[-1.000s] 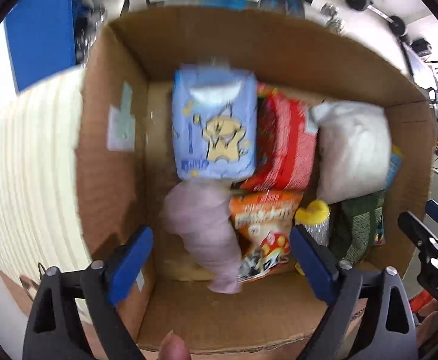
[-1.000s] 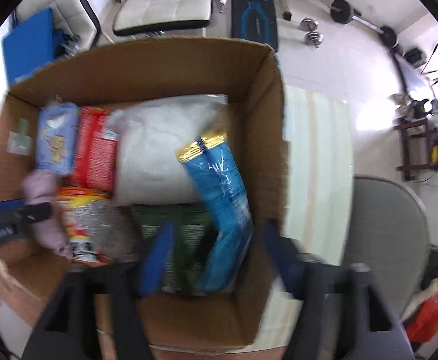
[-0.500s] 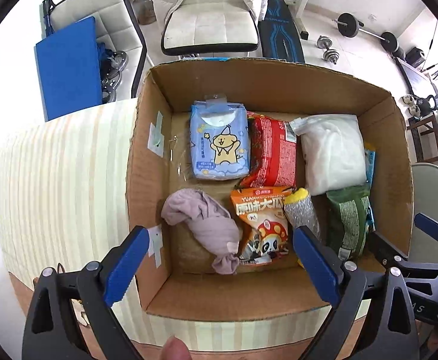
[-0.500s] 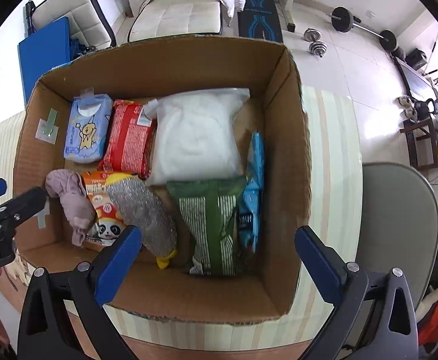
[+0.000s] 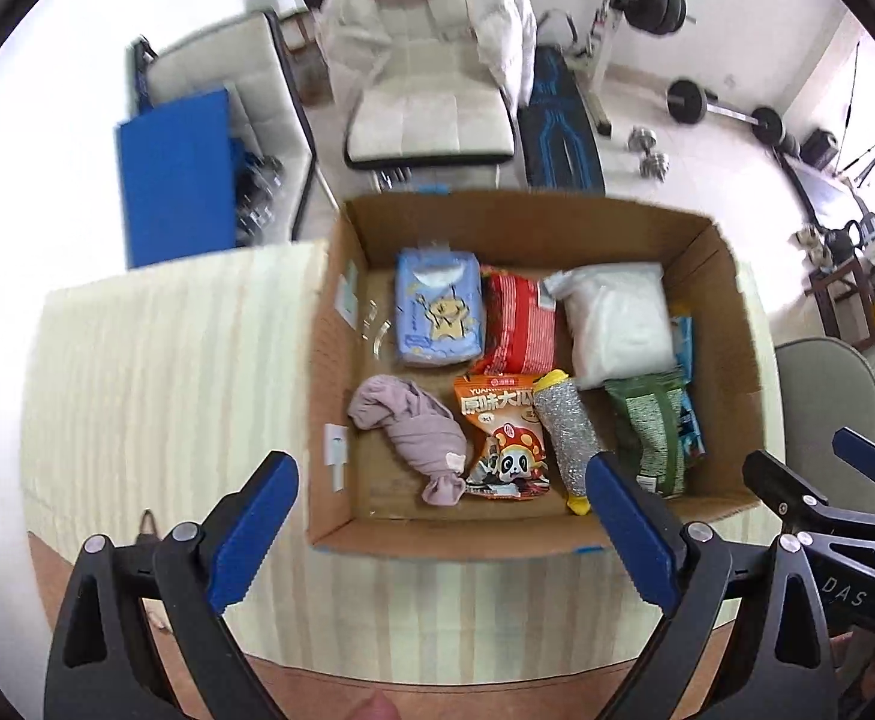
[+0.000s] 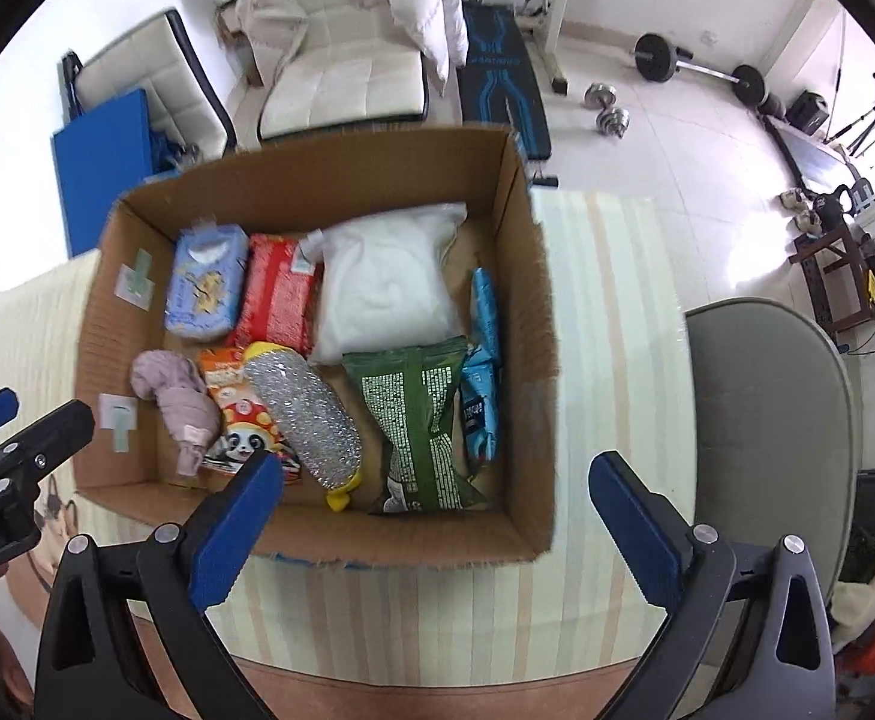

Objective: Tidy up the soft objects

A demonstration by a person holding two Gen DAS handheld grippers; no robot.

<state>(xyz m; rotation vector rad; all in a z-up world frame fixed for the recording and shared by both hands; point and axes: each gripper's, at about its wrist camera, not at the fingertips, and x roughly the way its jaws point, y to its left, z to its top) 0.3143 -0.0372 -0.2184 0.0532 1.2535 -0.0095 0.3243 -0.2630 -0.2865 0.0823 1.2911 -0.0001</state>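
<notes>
An open cardboard box (image 5: 329,360) (image 6: 533,312) stands on the striped table. It holds a blue tissue pack (image 5: 437,315) (image 6: 203,282), a red packet (image 5: 521,324), a white bag (image 5: 617,324) (image 6: 386,285), a pink rolled cloth (image 5: 419,438) (image 6: 176,402), an orange panda snack bag (image 5: 500,438), a silver scrubber (image 5: 563,426) (image 6: 305,414), a green bag (image 6: 425,426) and a blue packet (image 6: 482,360). My left gripper (image 5: 443,516) is open and empty, above the box's near edge. My right gripper (image 6: 437,516) is open and empty, also high over the near edge.
The striped table (image 5: 155,384) extends left of the box and to its right (image 6: 611,360). A grey chair (image 6: 773,420) stands at the right. A white armchair (image 5: 431,90), a blue mat (image 5: 179,174) and weights (image 6: 695,69) lie beyond the table.
Both grippers have pulled up and back from inside the box, so the whole box and table now show. The contents lie still.
</notes>
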